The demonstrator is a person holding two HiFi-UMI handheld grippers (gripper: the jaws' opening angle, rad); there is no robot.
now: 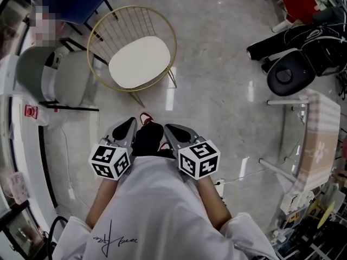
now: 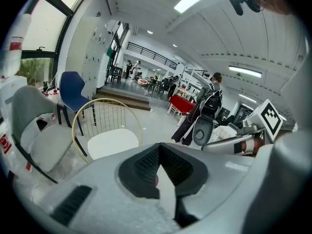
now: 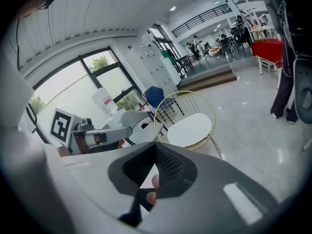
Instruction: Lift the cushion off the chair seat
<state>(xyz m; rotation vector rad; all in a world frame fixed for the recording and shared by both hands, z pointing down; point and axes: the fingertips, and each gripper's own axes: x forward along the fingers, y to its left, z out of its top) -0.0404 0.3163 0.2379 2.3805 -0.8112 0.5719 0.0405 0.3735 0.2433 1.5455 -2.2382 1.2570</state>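
Left gripper (image 1: 129, 127), right gripper (image 1: 172, 130) clamped shut, empty; cushion (image 1: 140, 62) apparently flat on chair (image 1: 130, 24), well ahead.

Open office hall, lockers (image 2: 97, 52), mezzanine railing (image 2: 151, 55)

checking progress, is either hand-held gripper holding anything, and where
Nothing is held: left hand-held gripper and right hand-held gripper are shut, empty; the cushion lies on the chair.

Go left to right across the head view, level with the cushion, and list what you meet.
grey armchair → gold wire chair with the white cushion on its seat → black office chair
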